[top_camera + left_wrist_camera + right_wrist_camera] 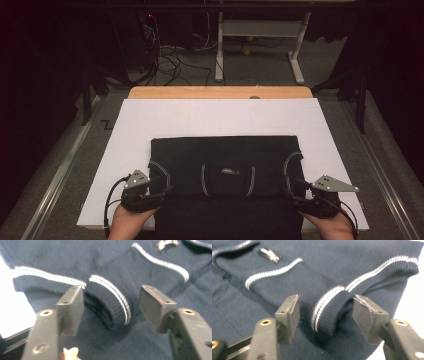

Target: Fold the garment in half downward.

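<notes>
No legible text — none anywhere

From above, my room is dim: the far floor and both sides sink into near-black, while the white sheet [220, 117] on the worktop catches the light evenly without glare. The dark sweater [225, 165] loses its detail there. Through my gripper views the knit is soft and slightly blurred, and the white sheet burns out at the edges.
</notes>
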